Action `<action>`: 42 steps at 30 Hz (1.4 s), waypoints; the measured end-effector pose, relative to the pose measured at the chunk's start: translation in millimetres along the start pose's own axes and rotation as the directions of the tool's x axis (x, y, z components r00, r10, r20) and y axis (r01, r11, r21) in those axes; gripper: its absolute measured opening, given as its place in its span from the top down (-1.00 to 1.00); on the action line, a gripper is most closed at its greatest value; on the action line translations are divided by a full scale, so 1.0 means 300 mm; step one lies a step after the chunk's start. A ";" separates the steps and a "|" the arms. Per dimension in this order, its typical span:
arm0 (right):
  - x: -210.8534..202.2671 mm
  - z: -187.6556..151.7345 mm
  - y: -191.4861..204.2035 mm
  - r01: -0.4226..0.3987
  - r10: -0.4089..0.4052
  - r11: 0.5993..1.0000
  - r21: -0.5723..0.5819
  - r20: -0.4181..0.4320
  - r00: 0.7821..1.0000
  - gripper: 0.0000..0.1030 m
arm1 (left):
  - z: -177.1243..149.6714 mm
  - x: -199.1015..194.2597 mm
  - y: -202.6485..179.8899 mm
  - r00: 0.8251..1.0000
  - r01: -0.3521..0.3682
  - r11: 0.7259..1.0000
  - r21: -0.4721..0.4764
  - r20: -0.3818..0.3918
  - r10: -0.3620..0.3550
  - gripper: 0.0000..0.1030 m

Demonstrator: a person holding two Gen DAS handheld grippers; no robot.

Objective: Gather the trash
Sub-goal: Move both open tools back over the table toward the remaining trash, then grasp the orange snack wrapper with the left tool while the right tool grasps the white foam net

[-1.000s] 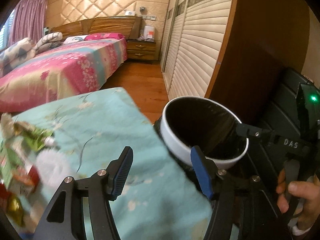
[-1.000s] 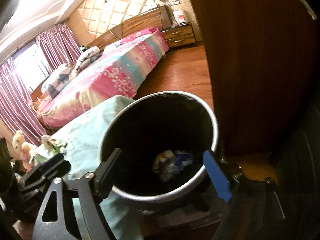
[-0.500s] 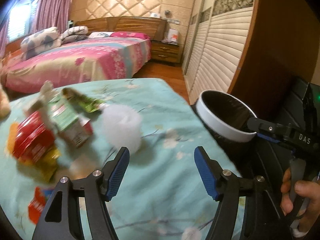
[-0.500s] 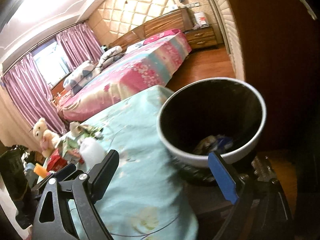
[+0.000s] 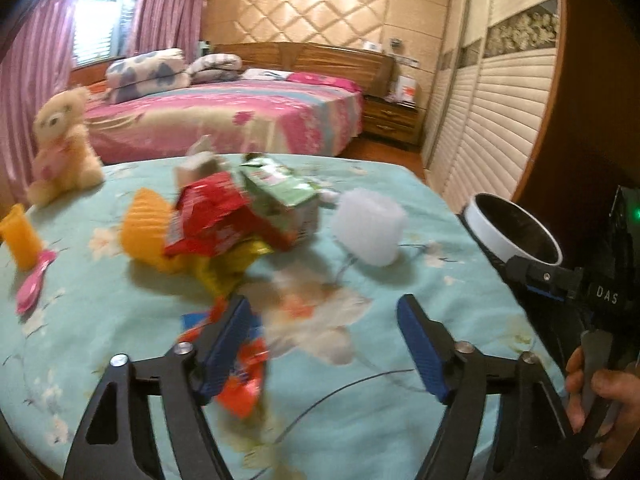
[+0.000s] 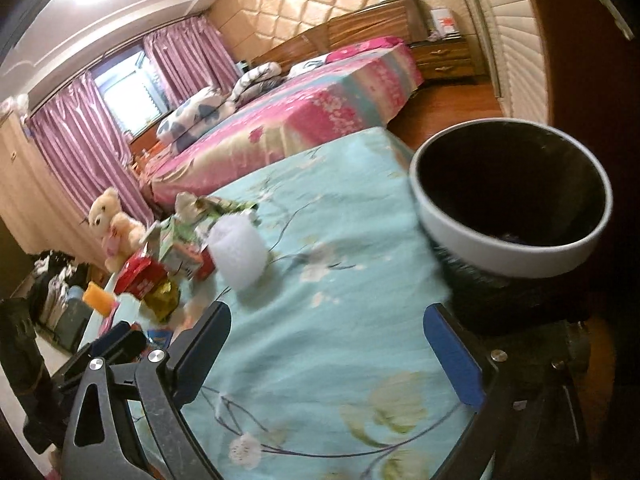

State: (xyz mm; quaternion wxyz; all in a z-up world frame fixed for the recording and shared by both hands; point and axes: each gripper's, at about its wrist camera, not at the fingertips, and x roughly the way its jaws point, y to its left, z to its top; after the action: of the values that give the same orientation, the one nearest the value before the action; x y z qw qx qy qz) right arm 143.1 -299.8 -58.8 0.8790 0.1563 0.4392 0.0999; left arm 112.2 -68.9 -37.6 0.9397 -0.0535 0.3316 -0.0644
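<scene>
Since both of your grippers hang wide open with nothing in them, the risk is grabbing the wrong thing. The bin (image 6: 516,216) sits off the table edge at 2 o'clock, well apart from the trash pile (image 5: 224,224) at 11. Your left gripper (image 5: 324,344) could clip the teddy bear (image 5: 60,144), the orange cup (image 5: 20,240) or the pink comb (image 5: 34,284). The right gripper (image 6: 328,344) is nearer the white foam roll (image 6: 238,254), which probably squashes or slips.

A cream teddy bear (image 5: 60,140) sits at the left of the frame on the floral turquoise tablecloth (image 5: 360,380). Below it stand an orange cup (image 5: 20,236) and a pink brush (image 5: 34,282). Behind, across the upper middle, a pink bed (image 5: 240,116) fronts purple curtains (image 5: 160,20).
</scene>
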 end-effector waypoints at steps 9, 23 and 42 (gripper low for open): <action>0.082 -0.046 0.111 -0.041 0.038 0.997 -0.068 -0.035 0.999 -0.91 | -0.038 -0.053 0.059 0.998 -0.057 0.996 -0.063 -0.010 0.056 -0.54; 0.209 -0.028 0.213 -0.069 0.056 0.987 -0.145 -0.098 0.994 -0.91 | -0.016 0.020 0.158 0.992 -0.092 0.989 -0.114 -0.094 0.081 -0.55; 0.394 0.068 0.247 -0.058 0.034 0.983 -0.173 -0.142 0.989 0.21 | -0.005 0.134 0.163 0.992 0.002 0.995 -0.104 -0.128 -0.015 0.73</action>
State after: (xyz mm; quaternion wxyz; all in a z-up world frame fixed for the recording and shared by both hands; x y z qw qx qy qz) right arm 226.8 -197.7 -107.9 0.8542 0.0806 0.4849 0.1694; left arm 146.5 -27.1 -70.6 0.9120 -0.0993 0.3943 -0.0546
